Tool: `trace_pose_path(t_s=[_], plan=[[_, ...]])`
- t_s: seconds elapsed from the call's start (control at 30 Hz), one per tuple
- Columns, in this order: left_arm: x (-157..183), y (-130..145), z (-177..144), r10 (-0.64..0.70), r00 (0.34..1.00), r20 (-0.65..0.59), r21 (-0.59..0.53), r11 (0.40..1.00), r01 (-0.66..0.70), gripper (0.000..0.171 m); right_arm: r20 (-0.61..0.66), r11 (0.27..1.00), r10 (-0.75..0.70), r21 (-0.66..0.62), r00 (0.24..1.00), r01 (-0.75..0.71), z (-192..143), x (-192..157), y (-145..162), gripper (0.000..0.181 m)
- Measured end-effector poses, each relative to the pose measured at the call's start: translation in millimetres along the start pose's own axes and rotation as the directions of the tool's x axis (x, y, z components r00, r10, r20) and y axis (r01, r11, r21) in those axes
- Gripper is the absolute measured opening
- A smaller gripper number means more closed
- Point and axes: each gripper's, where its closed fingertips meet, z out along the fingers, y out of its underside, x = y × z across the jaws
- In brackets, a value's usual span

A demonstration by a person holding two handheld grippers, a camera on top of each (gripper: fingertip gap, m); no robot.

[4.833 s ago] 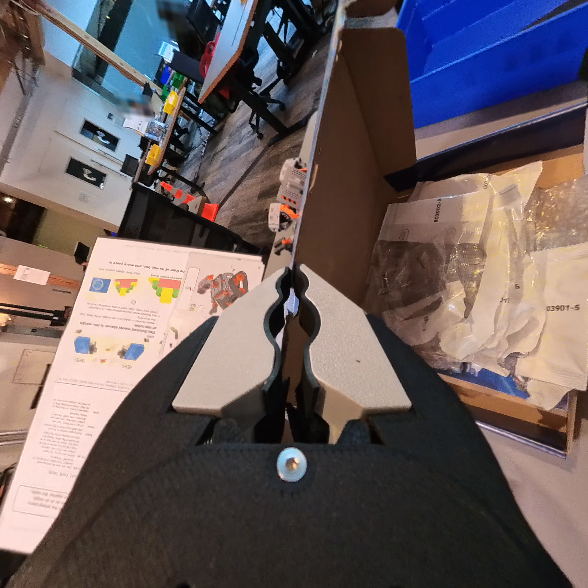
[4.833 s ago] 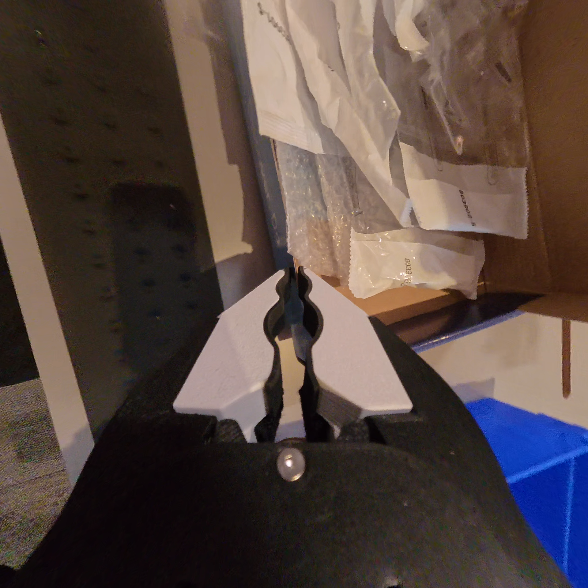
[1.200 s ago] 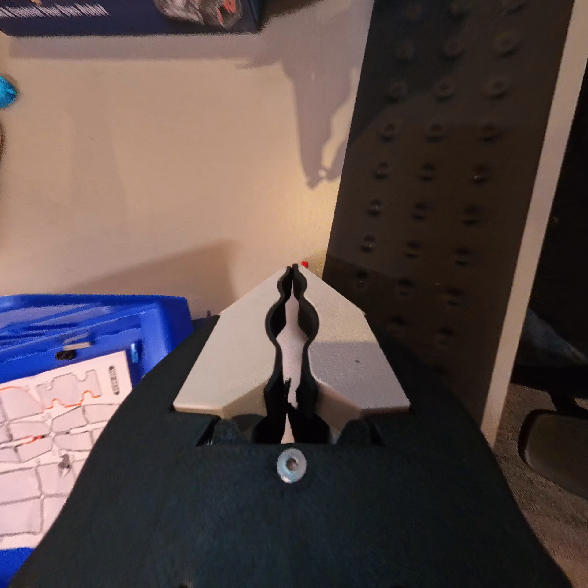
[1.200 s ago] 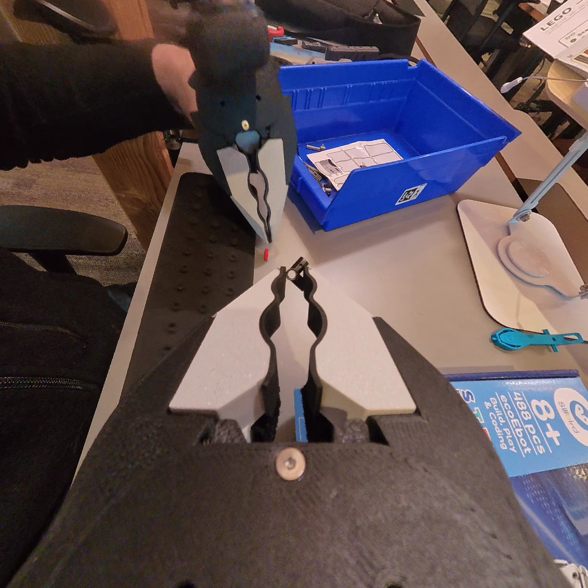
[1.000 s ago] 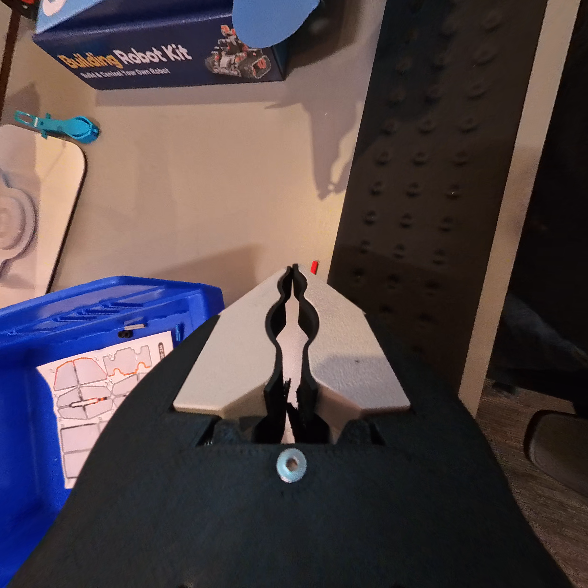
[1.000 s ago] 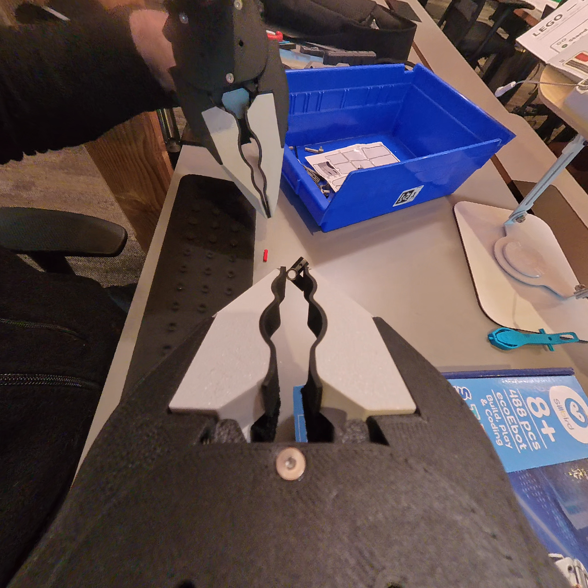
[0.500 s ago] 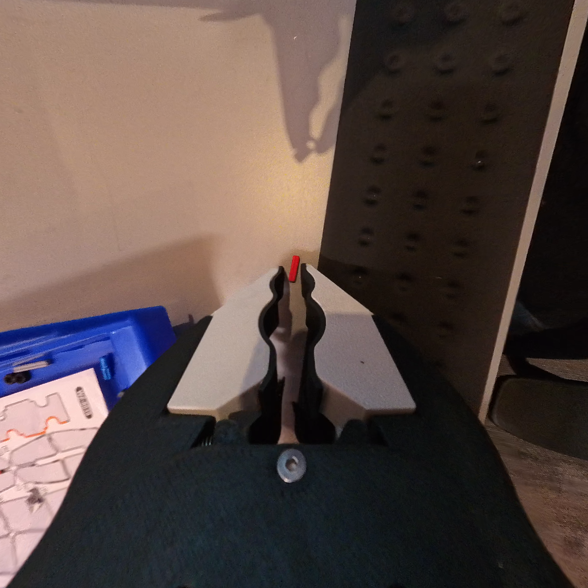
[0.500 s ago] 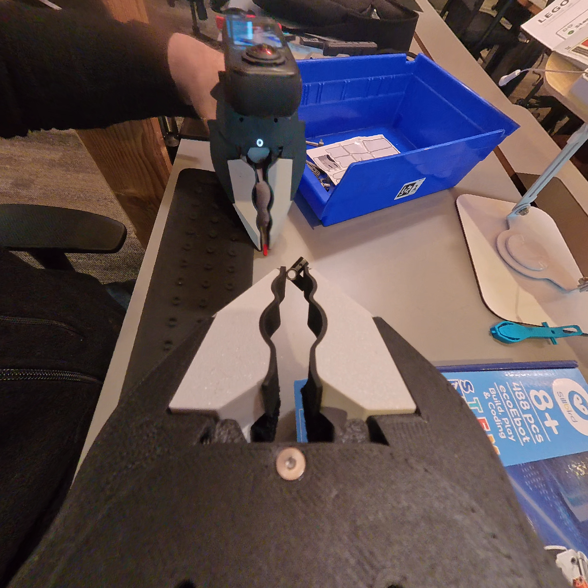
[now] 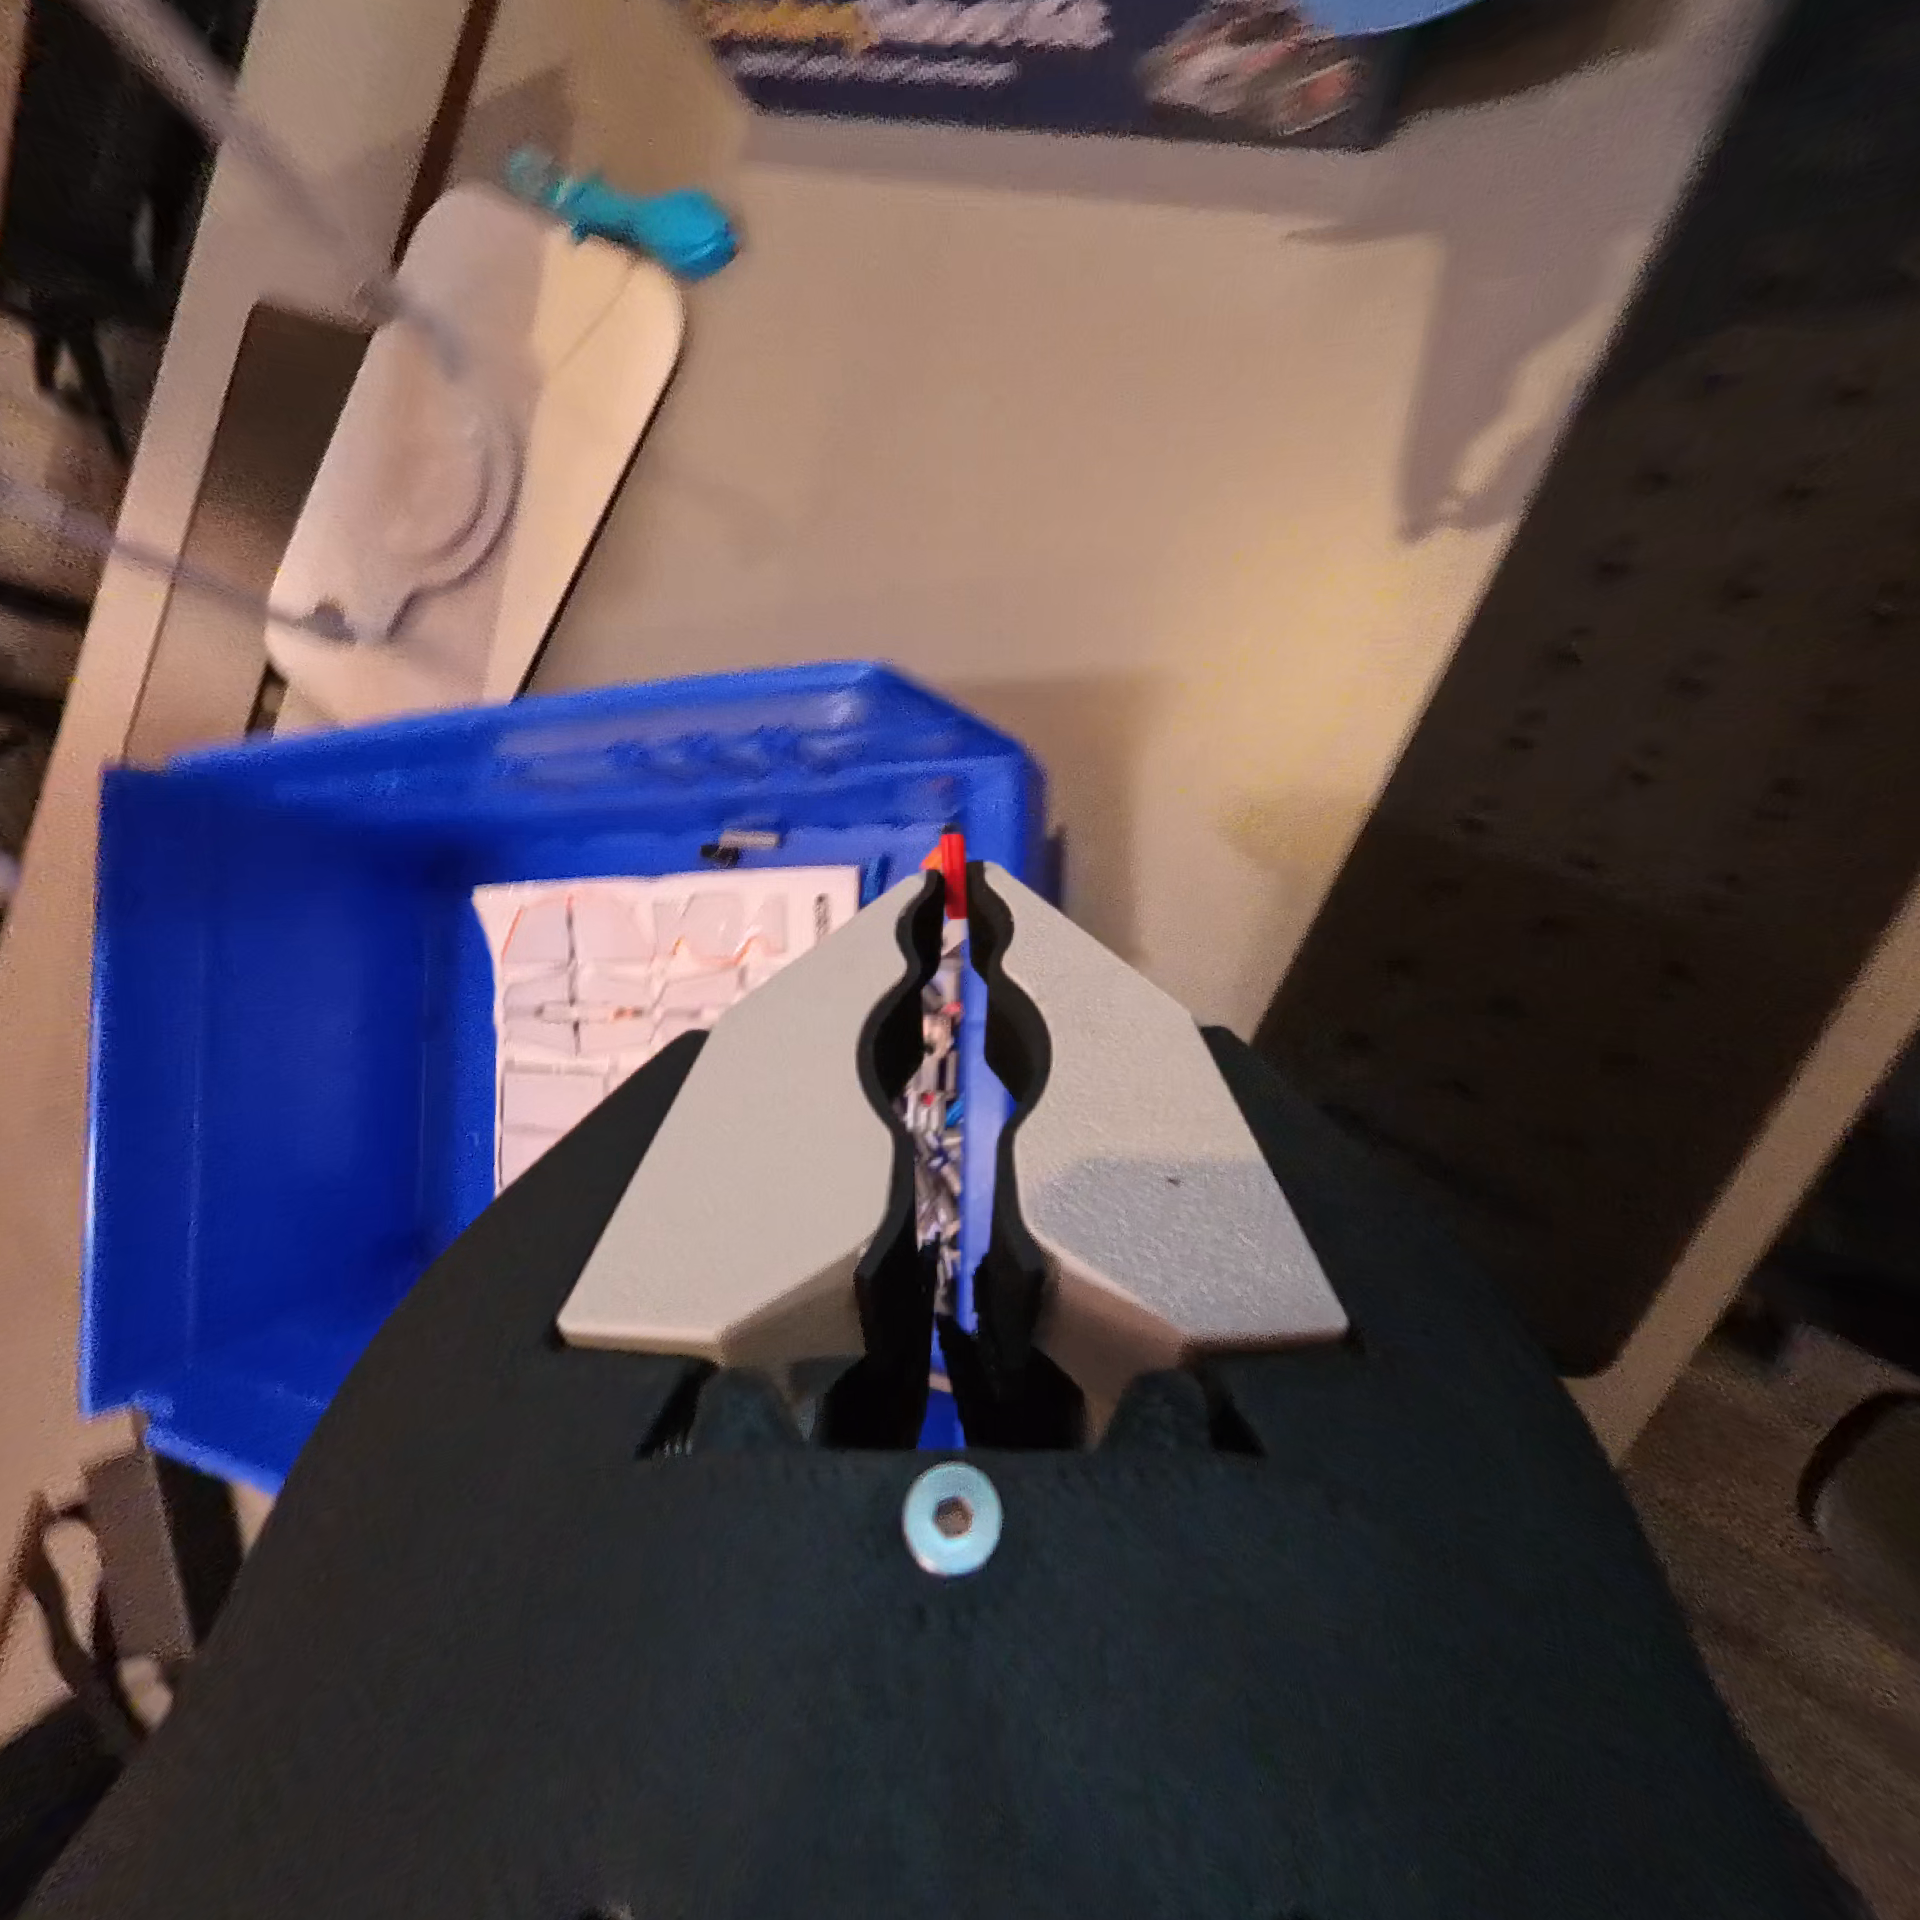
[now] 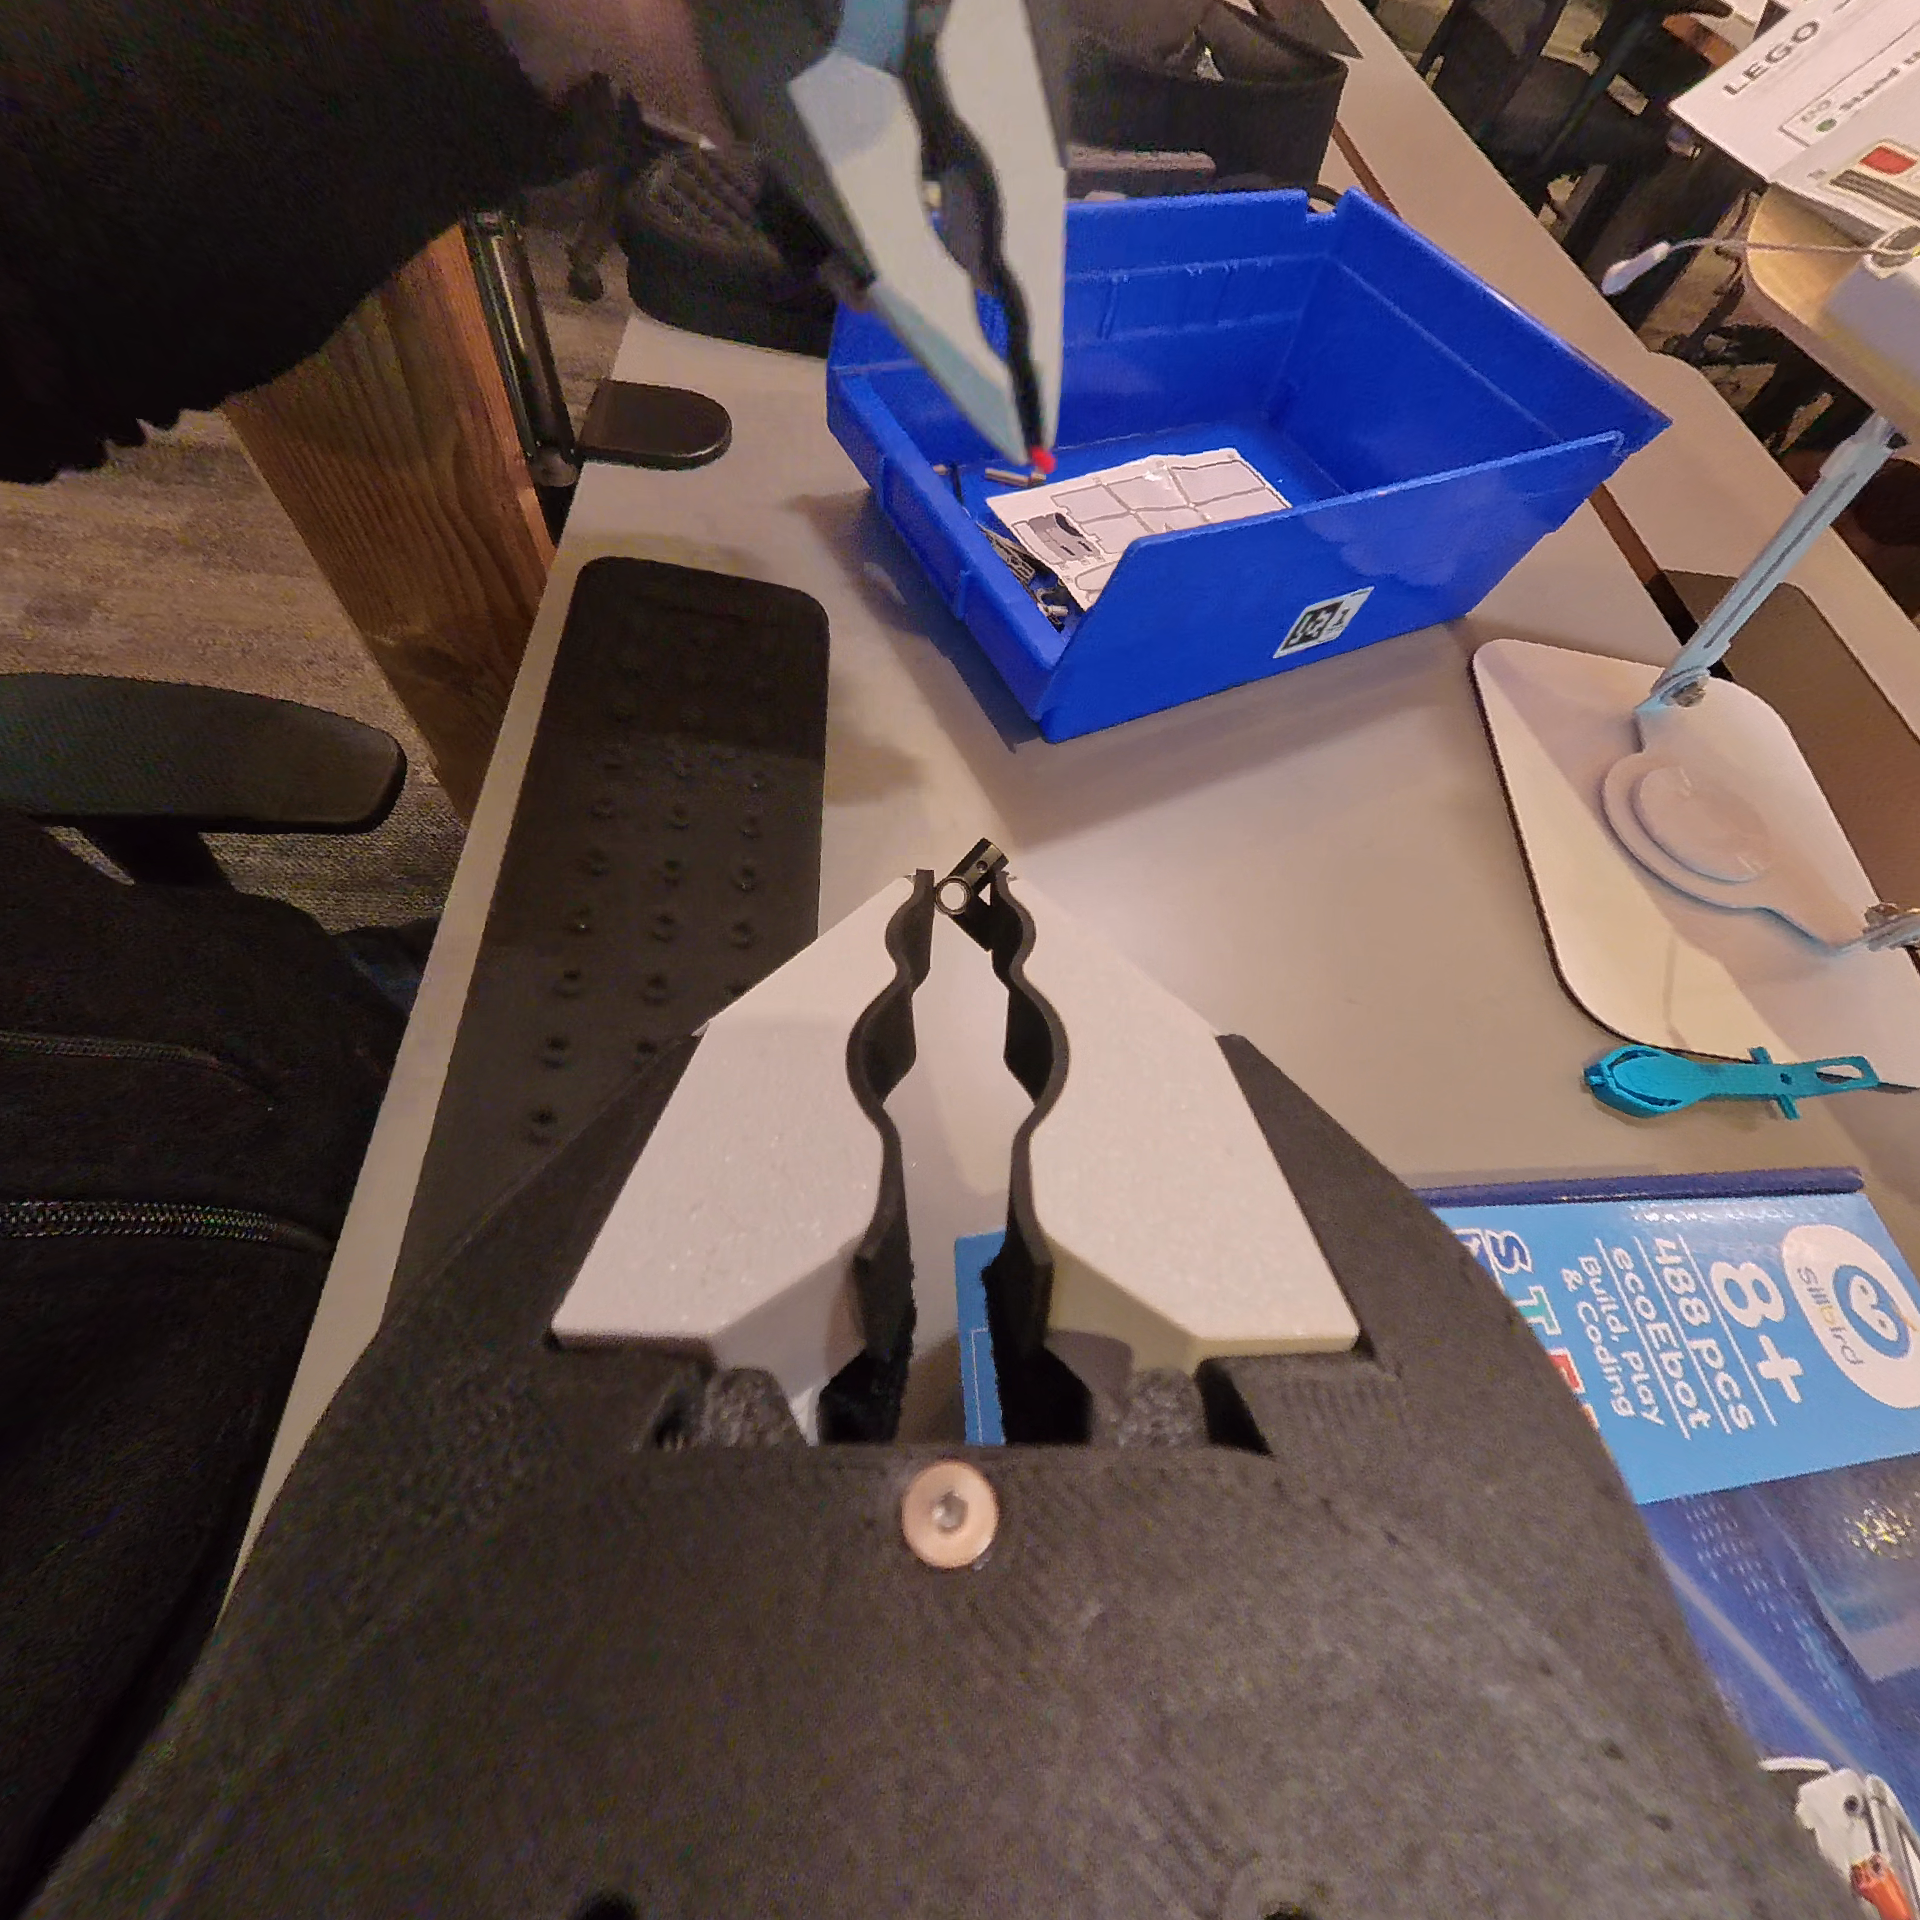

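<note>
My left gripper (image 9: 954, 881) is shut on a small red pin (image 9: 951, 868) and holds it in the air over the near corner of the blue bin (image 9: 260, 935). The right wrist view shows the same gripper (image 10: 1023, 442) with the red pin (image 10: 1040, 457) at its tips above the blue bin (image 10: 1351, 623). My right gripper (image 10: 961, 891) is shut on a small black tube-shaped piece (image 10: 968, 881) and holds it above the grey table (image 10: 1247, 883). The bin holds a white sticker sheet (image 10: 1143, 509) and several small parts.
A black studded mat (image 10: 665, 852) lies along the table's left edge. A blue kit box (image 10: 1662, 1403) lies at the near right, a teal tool (image 10: 1714, 1081) beside it. A white lamp base (image 10: 1662, 831) is at the right. A person's dark sleeve (image 10: 260, 156) reaches in at upper left. The tips of one gripper are about 15 centimetres away from the tips of the other.
My left gripper closed on the red pin lying beside the black mat, lifted it off the table and carried it over the blue bin. My right gripper kept still with its black piece.
</note>
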Motion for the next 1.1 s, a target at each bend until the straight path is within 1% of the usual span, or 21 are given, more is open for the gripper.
trace_pose_path(t_s=[0.03, 0.07, 0.1, 0.13, 0.2, 0.23, 0.3, 0.37, 0.4, 0.43, 0.47, 0.5, 0.53, 0.6, 0.63, 0.7, 0.73, 0.8, 0.87, 0.97, 1.1], plan=[[-11.0, 9.5, 1.7, -0.066, 0.998, 0.010, -0.018, 0.998, 0.066, 0.002, -0.002, 1.000, -0.001, 0.001, 1.000, 0.001, 0.0, -0.1, -0.3, 0.008], [-20.3, 22.5, 4.9, -0.104, 0.994, 0.031, -0.060, 0.993, 0.106, 0.018, -0.008, 1.000, 0.000, 0.002, 1.000, 0.000, -0.1, 0.8, -0.6, 0.008], [-29.9, 33.6, 6.1, -0.107, 0.991, 0.080, -0.091, 0.989, 0.114, 0.032, -0.013, 1.000, 0.001, 0.003, 1.000, -0.001, -0.1, 1.7, -0.6, 0.007], [-34.8, 41.5, 4.9, -0.125, 0.987, 0.104, -0.108, 0.985, 0.136, 0.038, -0.019, 1.000, 0.005, 0.004, 1.000, -0.004, 0.3, 2.8, -0.9, 0.008], [-35.8, 40.2, -2.1, -0.176, 0.979, 0.103, -0.054, 0.982, 0.182, 0.039, -0.027, 1.000, 0.008, 0.006, 1.000, -0.007, 2.5, 3.5, -3.1, 0.007], [-32.5, 33.5, -5.7, -0.169, 0.981, 0.098, -0.011, 0.985, 0.171, 0.034, -0.027, 1.000, 0.003, 0.002, 1.000, -0.003, 4.7, 2.2, -4.0, 0.007], [-15.9, 8.6, -9.2, -0.144, 0.987, 0.069, 0.069, 0.988, 0.140, 0.033, -0.006, 1.000, -0.004, -0.007, 1.000, 0.004, 10.8, -5.0, -5.6, 0.008], [18.7, -42.8, -11.4, -0.011, 0.999, 0.038, 0.223, 0.975, 0.002, 0.029, 0.058, 0.999, 0.028, 0.016, 0.998, -0.029, 16.3, -17.4, -10.7, 0.007], [35.2, -66.0, -10.7, 0.062, 0.997, 0.053, 0.268, 0.960, -0.074, 0.028, 0.097, 0.998, 0.060, 0.026, 0.994, -0.063, 18.0, -22.5, -12.6, 0.007], [49.8, -86.3, -10.1, 0.154, 0.983, 0.102, 0.302, 0.937, -0.178, 0.029, 0.138, 0.994, 0.093, 0.039, 0.986, -0.099, 18.6, -26.7, -14.2, 0.008], [69.9, -101.7, -8.4, 0.259, 0.959, 0.113, 0.324, 0.903, -0.282, 0.029, 0.183, 0.989, 0.127, 0.056, 0.975, -0.139, 17.8, -30.6, -16.4, 0.007], [79.8, -112.1, -5.6, 0.325, 0.933, 0.155, 0.319, 0.878, -0.358, 0.030, 0.221, 0.981, 0.163, 0.067, 0.962, -0.182, 16.1, -32.5, -18.3, 0.008], [86.8, -118.1, -2.6, 0.373, 0.910, 0.181, 0.303, 0.859, -0.412, 0.034, 0.251, 0.972, 0.193, 0.080, 0.948, -0.219, 13.7, -33.0, -20.3, 0.008], [99.3, -128.4, -1.3, 0.447, 0.868, 0.215, 0.315, 0.810, -0.495, 0.033, 0.301, 0.959, 0.228, 0.095, 0.926, -0.267, 8.7, -33.7, -22.5, 0.008], [103.6, -132.6, -2.6, 0.463, 0.857, 0.226, 0.331, 0.791, -0.515, 0.032, 0.313, 0.955, 0.243, 0.089, 0.918, -0.283, 7.6, -33.4, -21.1, 0.007], [111.9, -133.2, 0.0, 0.497, 0.844, 0.204, 0.320, 0.781, -0.537, 0.029, 0.352, 0.944, 0.271, 0.085, 0.896, -0.319, 5.4, -35.4, -20.4, 0.007], [113.9, -135.8, -0.2, 0.510, 0.831, 0.221, 0.322, 0.766, -0.556, 0.024, 0.384, 0.937, 0.286, 0.080, 0.878, -0.340, 4.0, -38.6, -20.6, 0.007], [113.9, -135.7, 4.9, 0.519, 0.824, 0.229, 0.295, 0.769, -0.567, 0.017, 0.446, 0.924, 0.317, 0.054, 0.837, -0.378, 2.2, -46.3, -19.9, 0.007], [114.9, -136.2, 8.0, 0.537, 0.801, 0.262, 0.282, 0.751, -0.596, 0.012, 0.472, 0.907, 0.355, 0.036, 0.807, -0.421, 1.3, -47.7, -18.7, 0.007], [114.4, -137.3, 8.6, 0.504, 0.818, 0.277, 0.307, 0.760, -0.573, 0.007, 0.503, 0.869, 0.414, 0.030, 0.759, -0.495, -1.2, -45.6, -18.4, 0.008], [103.4, -135.4, 15.3, 0.468, 0.818, 0.334, 0.267, 0.785, -0.559, 0.004, 0.434, 0.852, 0.444, 0.067, 0.784, -0.520, 4.0, -32.2, -16.7, 0.010]])
